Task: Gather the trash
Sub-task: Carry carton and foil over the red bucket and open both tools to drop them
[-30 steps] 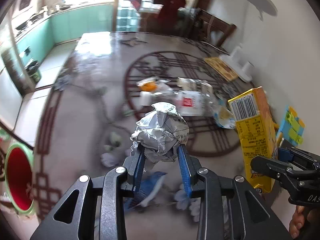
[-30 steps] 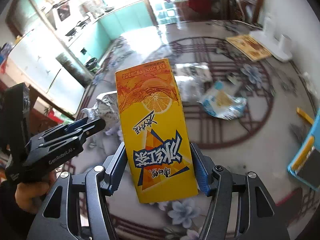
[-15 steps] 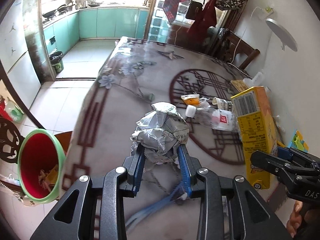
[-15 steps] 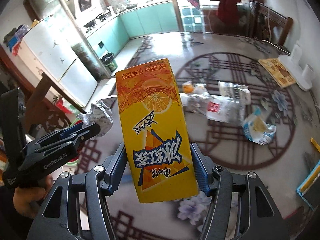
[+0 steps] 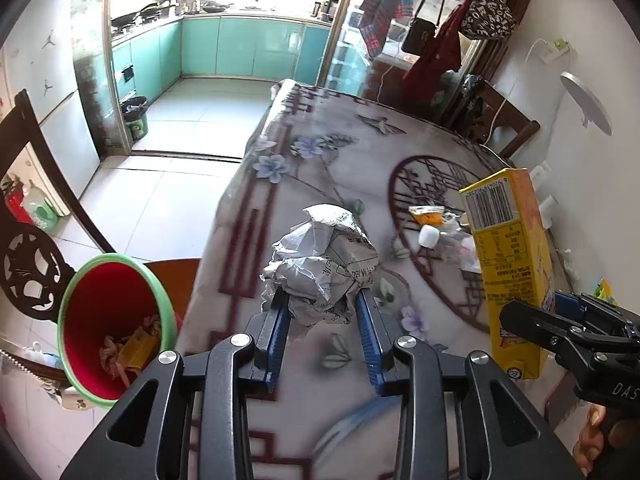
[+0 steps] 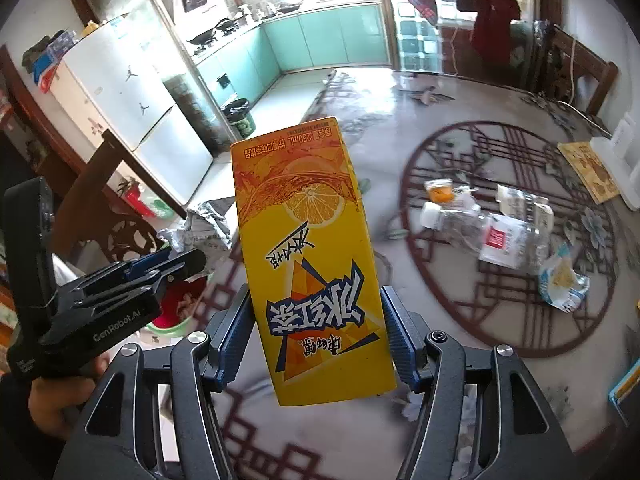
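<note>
The left tongs (image 5: 322, 312) are clamped on a crumpled paper ball (image 5: 320, 264) above the desk (image 5: 320, 168) edge. The right tongs (image 6: 316, 336) grip a yellow drink carton (image 6: 312, 264). A red bin (image 5: 108, 320) stands beside the desk, lower left; bottles and wrappers (image 6: 496, 232) lie farther off.

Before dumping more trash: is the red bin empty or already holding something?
Holding something: the red bin shows crumpled wrappers at its bottom; most of it is unfilled.

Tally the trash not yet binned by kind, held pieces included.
Crumpled paper ball: 1
Drink carton: 1
Plastic bottle: 1
Wrappers: 3, orange, clear, blue-white
Total: 6
</note>
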`<move>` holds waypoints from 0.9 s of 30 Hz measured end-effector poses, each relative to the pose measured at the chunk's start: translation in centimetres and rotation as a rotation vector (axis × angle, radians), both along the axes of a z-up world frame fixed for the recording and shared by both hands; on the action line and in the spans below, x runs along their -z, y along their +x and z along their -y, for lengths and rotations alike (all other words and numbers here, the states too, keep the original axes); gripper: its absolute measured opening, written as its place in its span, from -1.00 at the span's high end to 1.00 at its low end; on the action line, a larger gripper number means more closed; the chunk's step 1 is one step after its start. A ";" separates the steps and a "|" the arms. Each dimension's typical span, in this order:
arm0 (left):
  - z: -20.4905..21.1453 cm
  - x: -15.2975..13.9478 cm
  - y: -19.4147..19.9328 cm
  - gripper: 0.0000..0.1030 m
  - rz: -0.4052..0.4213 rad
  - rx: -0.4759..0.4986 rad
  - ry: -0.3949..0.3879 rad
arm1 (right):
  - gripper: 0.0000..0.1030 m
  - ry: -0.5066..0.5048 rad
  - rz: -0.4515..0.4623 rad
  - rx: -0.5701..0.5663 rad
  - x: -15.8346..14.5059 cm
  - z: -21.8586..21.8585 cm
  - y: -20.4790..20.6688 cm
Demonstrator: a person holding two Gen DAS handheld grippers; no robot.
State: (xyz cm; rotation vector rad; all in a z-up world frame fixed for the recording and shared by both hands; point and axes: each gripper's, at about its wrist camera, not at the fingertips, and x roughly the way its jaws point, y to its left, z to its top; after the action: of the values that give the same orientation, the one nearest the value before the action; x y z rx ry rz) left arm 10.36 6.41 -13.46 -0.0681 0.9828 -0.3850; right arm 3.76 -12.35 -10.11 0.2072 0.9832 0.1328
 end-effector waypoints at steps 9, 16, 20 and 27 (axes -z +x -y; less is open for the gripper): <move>-4.4 0.1 1.4 0.40 0.002 -0.051 -0.002 | -0.16 -0.003 -0.001 -0.044 0.0 -3.9 1.8; -8.3 1.1 2.3 0.40 -0.017 -0.105 0.001 | -0.16 -0.007 -0.009 -0.076 0.1 -6.5 3.0; -10.3 1.4 2.6 0.40 -0.022 -0.130 0.001 | -0.16 -0.011 -0.016 -0.100 0.3 -8.3 3.7; -13.8 2.0 3.2 0.40 -0.027 -0.177 0.002 | -0.16 -0.019 -0.020 -0.150 0.4 -11.6 5.0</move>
State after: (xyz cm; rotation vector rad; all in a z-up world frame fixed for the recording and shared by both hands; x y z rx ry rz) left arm 13.54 20.26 -15.42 -0.1582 0.9955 -0.2211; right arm 8.77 -0.77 -10.48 0.1174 1.0189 0.2586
